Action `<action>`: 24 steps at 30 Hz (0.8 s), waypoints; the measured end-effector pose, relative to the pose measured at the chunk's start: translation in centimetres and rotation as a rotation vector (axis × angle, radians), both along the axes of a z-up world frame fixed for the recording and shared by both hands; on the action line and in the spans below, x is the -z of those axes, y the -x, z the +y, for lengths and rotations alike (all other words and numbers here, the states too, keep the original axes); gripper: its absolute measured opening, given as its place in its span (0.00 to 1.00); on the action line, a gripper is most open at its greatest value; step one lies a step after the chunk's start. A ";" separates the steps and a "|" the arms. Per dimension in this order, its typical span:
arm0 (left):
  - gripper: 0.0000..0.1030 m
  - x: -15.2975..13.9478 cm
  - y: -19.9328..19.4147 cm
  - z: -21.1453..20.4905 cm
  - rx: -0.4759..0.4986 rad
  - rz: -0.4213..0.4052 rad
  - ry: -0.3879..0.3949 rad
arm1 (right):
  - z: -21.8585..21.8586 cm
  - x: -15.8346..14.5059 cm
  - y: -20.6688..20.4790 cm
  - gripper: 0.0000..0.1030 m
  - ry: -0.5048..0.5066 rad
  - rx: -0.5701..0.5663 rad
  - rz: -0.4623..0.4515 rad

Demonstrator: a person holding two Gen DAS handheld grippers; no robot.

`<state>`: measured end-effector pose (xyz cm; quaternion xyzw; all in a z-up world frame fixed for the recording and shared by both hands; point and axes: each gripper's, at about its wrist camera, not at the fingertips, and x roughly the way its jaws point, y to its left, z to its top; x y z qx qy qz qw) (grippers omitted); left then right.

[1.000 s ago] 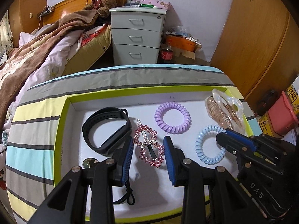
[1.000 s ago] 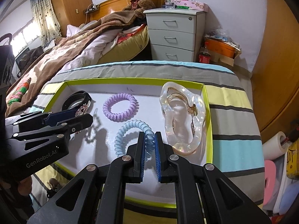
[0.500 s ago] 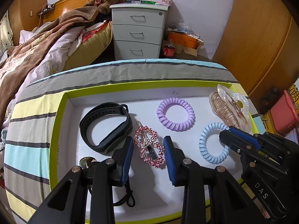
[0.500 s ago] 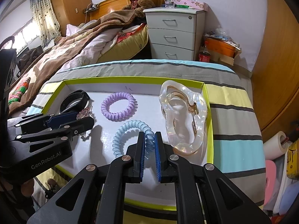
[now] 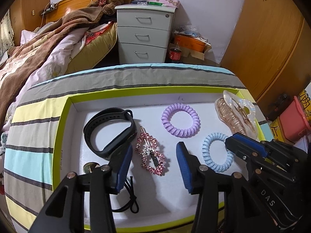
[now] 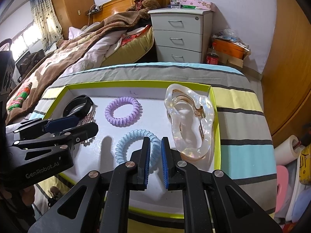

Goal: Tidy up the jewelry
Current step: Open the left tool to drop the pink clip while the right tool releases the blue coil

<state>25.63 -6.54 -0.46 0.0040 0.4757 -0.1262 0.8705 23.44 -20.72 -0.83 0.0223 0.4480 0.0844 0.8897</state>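
Observation:
A white tray with a lime rim [image 5: 64,116] [image 6: 216,136] lies on a striped cloth. In it are a black wristband [image 5: 108,132] [image 6: 77,105], a pink beaded hair clip [image 5: 151,156], a purple coil hair tie [image 5: 180,122] [image 6: 123,113], a light blue coil hair tie [image 5: 216,152] [image 6: 132,145], a clear claw clip [image 5: 236,116] [image 6: 190,120], a black elastic [image 5: 130,203] and a small brass piece [image 5: 90,168]. My left gripper [image 5: 153,165] is open, its jaws either side of the pink clip. My right gripper [image 6: 155,155] has jaws slightly apart around the blue tie's near edge.
A bed with a brown blanket [image 5: 38,48] lies to the left. A white drawer unit [image 5: 143,33] stands behind, with an orange tub [image 5: 189,42] beside it. Wooden doors [image 5: 268,38] are at the right, and pink and yellow boxes [image 5: 293,120] sit by the tray's right side.
My left gripper's jaws have opened wider around the pink clip. My right gripper's jaws have parted slightly around the blue tie. Both views have shifted little.

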 end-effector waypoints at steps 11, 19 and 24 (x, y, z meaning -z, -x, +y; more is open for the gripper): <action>0.59 -1.3 1.2 0.3 -0.006 -0.025 0.006 | -0.4 -1.1 1.0 0.17 -0.012 0.018 -0.025; 0.61 -2.7 2.9 0.9 -0.015 -0.052 0.013 | -0.5 -2.0 2.3 0.17 -0.035 0.025 -0.045; 0.64 -3.9 4.6 1.6 -0.024 -0.078 0.023 | -0.6 -2.8 3.6 0.17 -0.049 0.029 -0.063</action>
